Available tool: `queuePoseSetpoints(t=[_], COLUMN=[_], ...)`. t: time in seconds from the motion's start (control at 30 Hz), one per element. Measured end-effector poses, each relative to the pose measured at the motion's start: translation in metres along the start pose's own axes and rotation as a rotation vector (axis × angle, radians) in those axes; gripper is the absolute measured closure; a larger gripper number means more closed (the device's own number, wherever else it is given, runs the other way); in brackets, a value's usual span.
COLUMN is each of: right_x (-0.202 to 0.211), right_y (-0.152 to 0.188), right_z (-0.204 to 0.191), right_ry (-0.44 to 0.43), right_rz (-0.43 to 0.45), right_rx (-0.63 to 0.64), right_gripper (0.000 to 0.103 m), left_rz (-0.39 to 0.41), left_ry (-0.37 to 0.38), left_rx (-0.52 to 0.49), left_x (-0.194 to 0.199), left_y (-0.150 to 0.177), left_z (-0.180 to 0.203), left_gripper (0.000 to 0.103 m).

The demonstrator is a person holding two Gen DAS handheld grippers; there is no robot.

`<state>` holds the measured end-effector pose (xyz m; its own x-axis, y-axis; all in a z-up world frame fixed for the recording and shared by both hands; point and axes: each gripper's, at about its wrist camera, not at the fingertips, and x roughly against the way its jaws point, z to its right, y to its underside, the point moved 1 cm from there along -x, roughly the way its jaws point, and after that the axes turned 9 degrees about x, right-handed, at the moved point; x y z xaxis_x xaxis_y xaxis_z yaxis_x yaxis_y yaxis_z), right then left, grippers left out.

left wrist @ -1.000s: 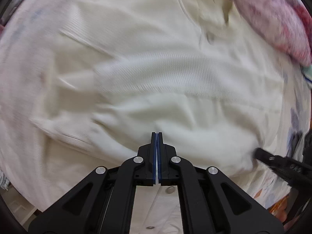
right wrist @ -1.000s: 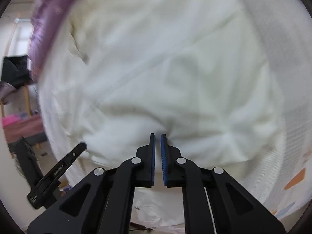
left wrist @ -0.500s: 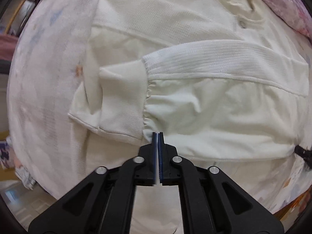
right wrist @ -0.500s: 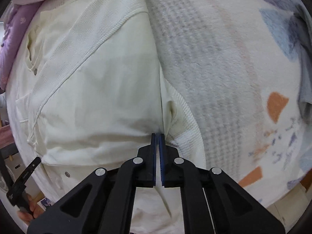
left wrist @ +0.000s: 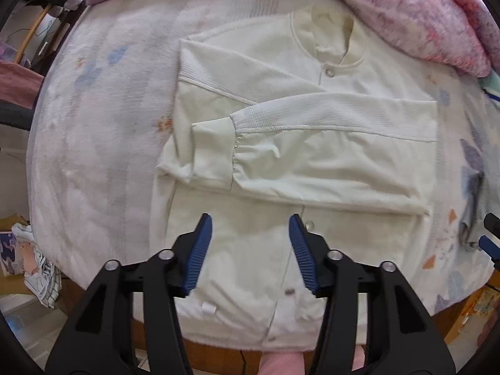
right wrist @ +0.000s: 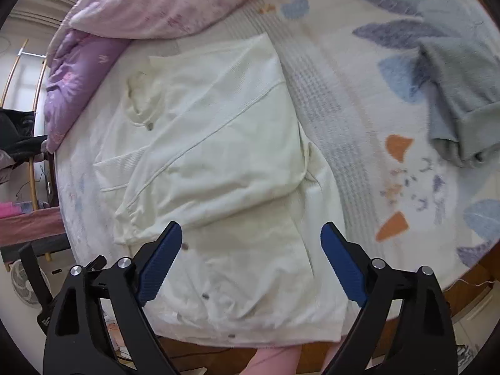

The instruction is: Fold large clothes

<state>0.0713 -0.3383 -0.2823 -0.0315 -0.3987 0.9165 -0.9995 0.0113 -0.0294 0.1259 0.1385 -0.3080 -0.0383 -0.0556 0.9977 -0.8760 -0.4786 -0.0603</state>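
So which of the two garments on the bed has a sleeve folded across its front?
The cream jacket with snap buttons, lying below both grippers; its cuffed sleeve crosses the chest. The grey-blue garment lies crumpled off to the side.

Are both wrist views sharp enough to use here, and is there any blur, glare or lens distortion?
Left wrist: cream jacket fairly sharp, strong fisheye bending at the bed's edges, no glare. Right wrist: slight softness on the jacket, grey garment smeared near the rim, dark vignette corners.

Bed: patterned sheet [right wrist: 390, 100], wooden frame [left wrist: 218, 351]
Bedding: pink-purple quilt [right wrist: 150, 3] at the head
Window: bright, left [right wrist: 25, 84]
Floor: pale [left wrist: 18, 328]
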Motion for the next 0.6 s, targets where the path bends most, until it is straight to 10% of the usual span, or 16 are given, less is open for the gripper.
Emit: queuePoseSetpoints(t=[0.6], right_x=[0.116], right_y=[0.052], right_z=[-0.035], right_ry=[-0.205], right_rz=[0.096], right_rx=[0.086], right_gripper=[0.010], left_rz=[0.147], left_ry=[0.004], left_rx=[0.149], left_x=[0.163], left_y=[0.102], left_z=[-0.055], left_gripper=[0.033])
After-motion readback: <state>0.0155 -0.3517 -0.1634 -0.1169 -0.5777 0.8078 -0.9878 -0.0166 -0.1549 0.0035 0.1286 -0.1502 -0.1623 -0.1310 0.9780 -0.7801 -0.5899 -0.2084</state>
